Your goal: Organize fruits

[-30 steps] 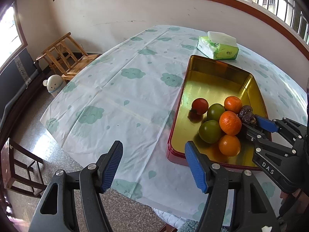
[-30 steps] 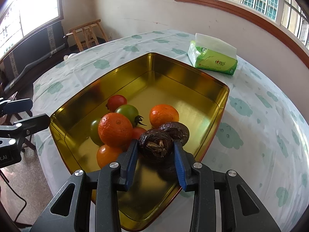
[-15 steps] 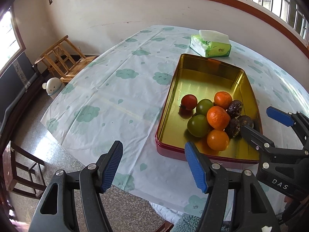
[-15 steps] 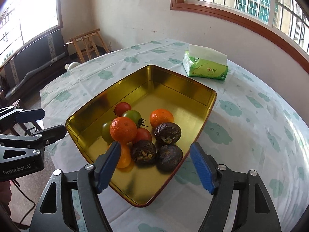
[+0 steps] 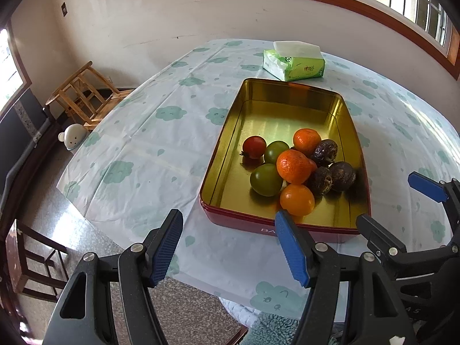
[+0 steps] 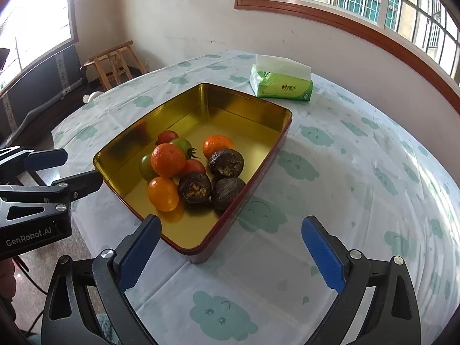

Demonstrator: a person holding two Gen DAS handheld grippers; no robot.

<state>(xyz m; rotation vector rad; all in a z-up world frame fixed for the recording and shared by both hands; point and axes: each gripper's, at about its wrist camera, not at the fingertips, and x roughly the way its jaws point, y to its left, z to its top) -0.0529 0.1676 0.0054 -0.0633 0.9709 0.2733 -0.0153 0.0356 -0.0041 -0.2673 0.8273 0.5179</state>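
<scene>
The right gripper [image 6: 231, 254] has let go of the dark wrinkled fruit [image 6: 196, 187], which now lies in the tin [image 6: 247, 106] near its front edge. Its jaws are opening, nothing between them, and both grippers have drawn back from the tin.

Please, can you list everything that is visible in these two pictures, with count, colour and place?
tin tray: 1, gold inside, red outside, on table
oranges: 3, orange, in tray
tomatoes: 2 red, 2 green, in tray
dark fruits: 3, brown, tray's near side
tissue pack: 1, green-white, behind tray
tablecloth: 1, white with green clouds
wooden chair: 1, by wall
left hand-held gripper: black, blue pads, open, empty
right hand-held gripper: same, jaws opening, empty
</scene>
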